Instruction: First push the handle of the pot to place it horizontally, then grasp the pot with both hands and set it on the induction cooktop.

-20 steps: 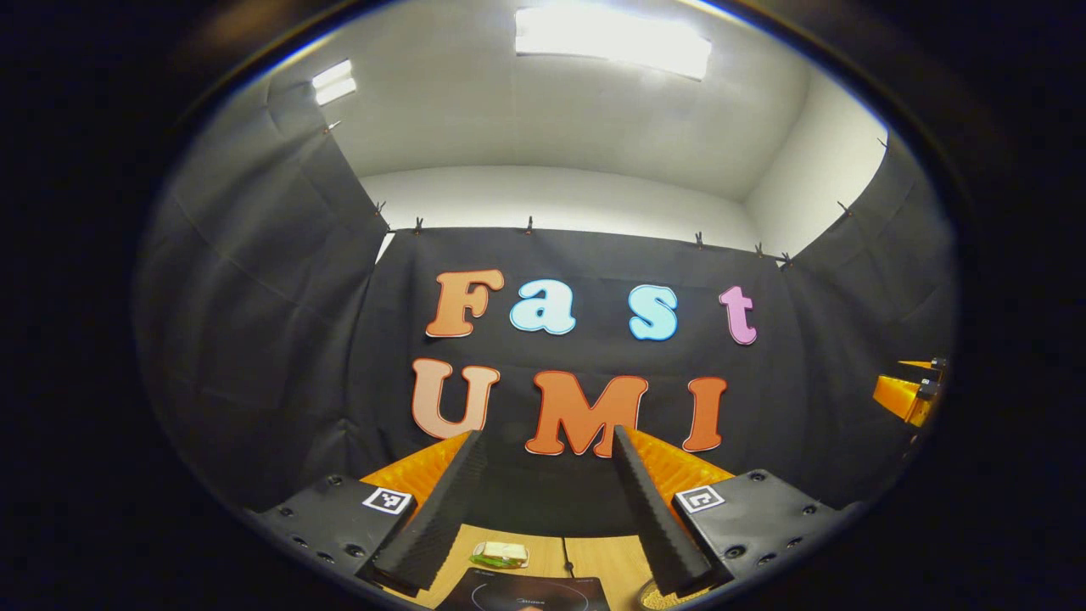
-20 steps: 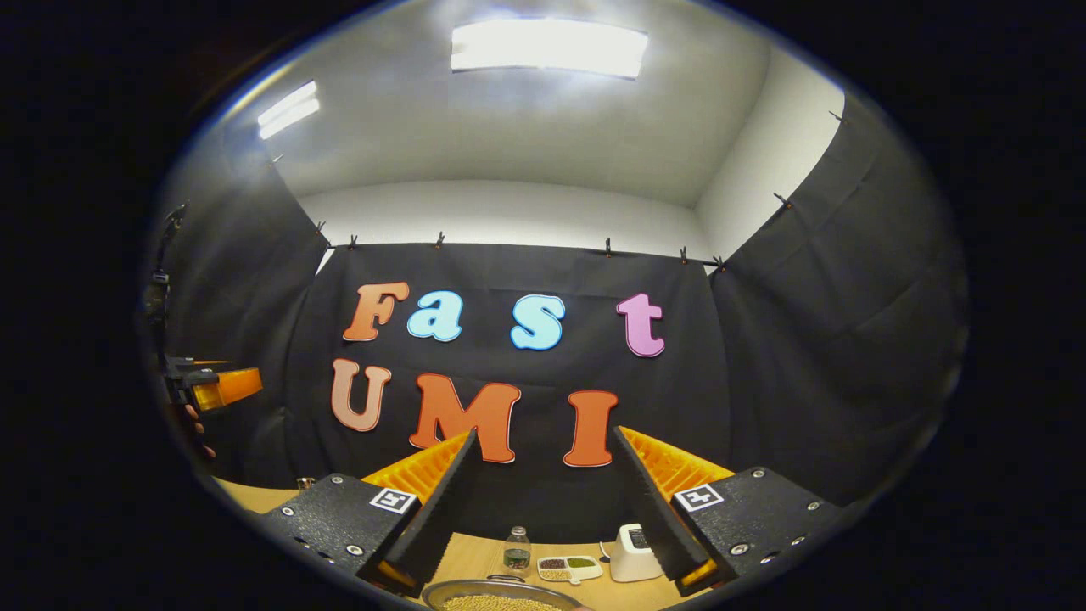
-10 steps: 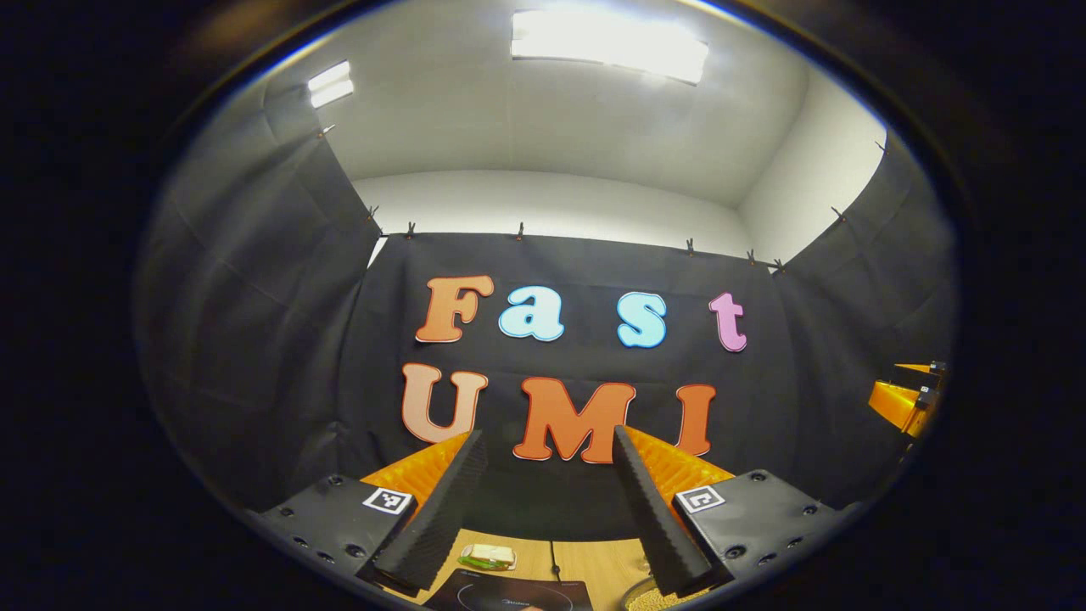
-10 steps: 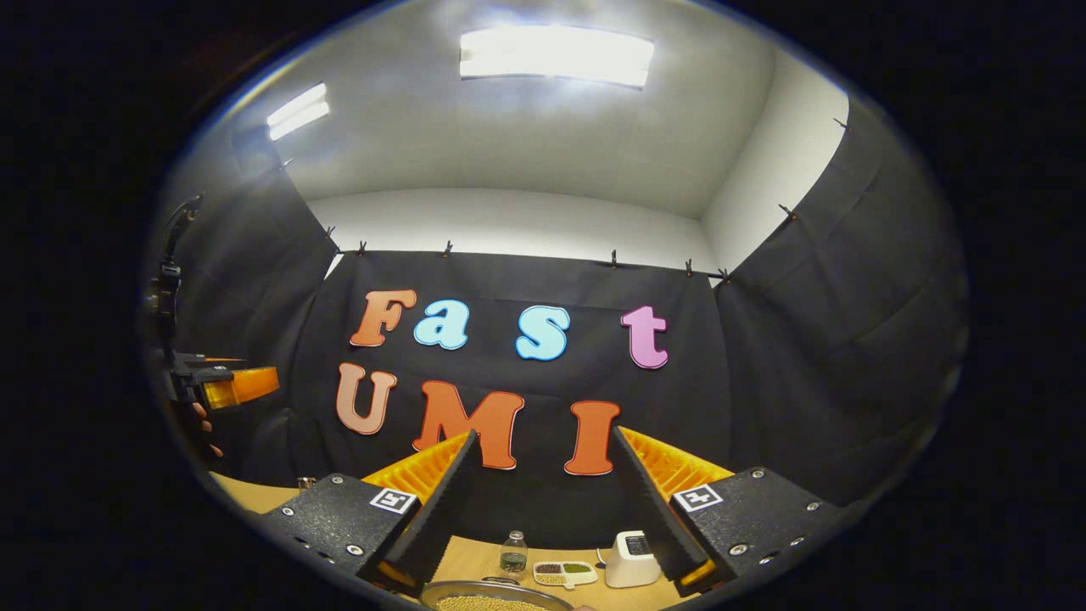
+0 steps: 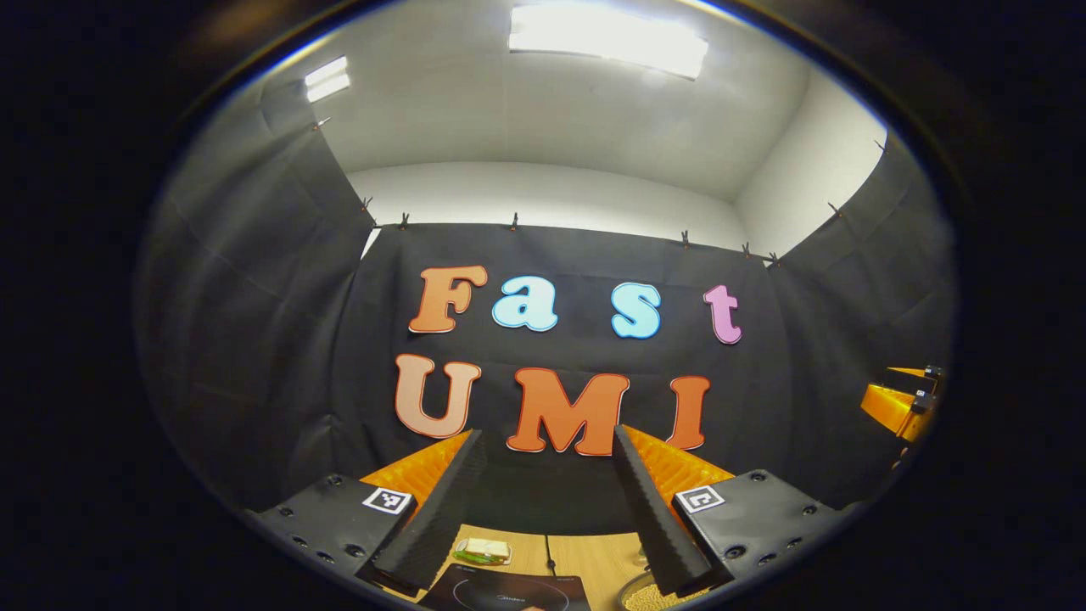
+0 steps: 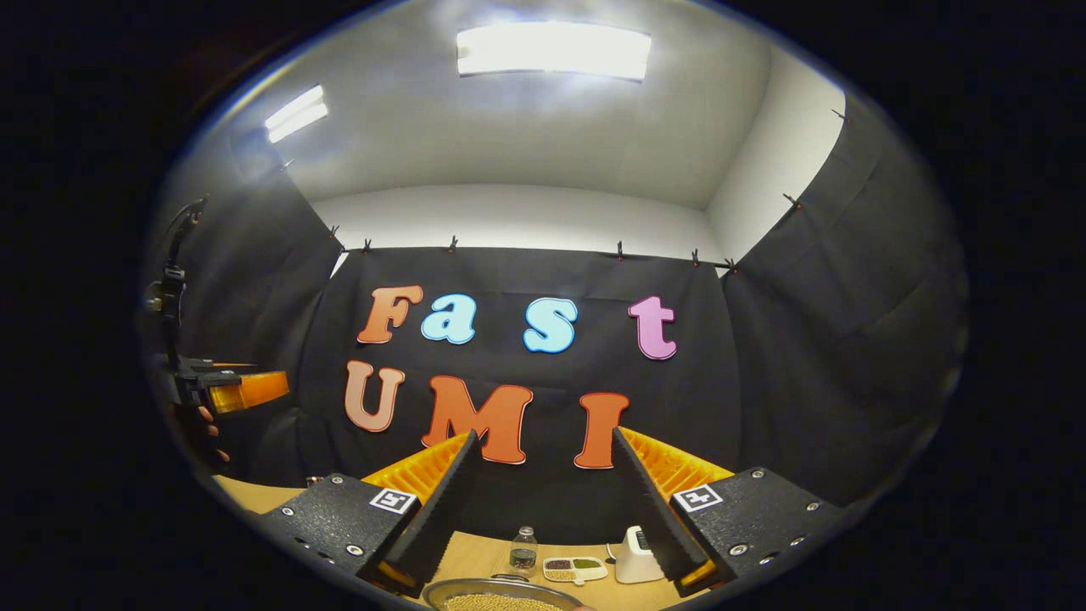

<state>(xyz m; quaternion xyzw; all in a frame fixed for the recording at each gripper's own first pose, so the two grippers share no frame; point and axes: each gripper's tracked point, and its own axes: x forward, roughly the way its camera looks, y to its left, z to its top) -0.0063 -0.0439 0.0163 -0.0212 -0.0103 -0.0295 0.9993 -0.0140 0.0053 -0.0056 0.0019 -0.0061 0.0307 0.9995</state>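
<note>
Left gripper view has the left gripper (image 5: pixel 547 509) held high with its jaws spread wide and nothing between them; below it lies the induction cooktop (image 5: pixel 509 591), and the pot (image 5: pixel 638 594), filled with grains, sits just right of the cooktop. Right gripper view shows the right gripper (image 6: pixel 534 518) equally wide and empty above the pot. Since a second ago both views have only drifted slightly; neither tool has dropped toward the pot, so the handle push looks unstarted.

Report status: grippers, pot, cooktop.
Left gripper open, right gripper open, both raised, holding nothing. Pot on table, ungrasped. Induction cooktop bare. Handle can't be made out.
</note>
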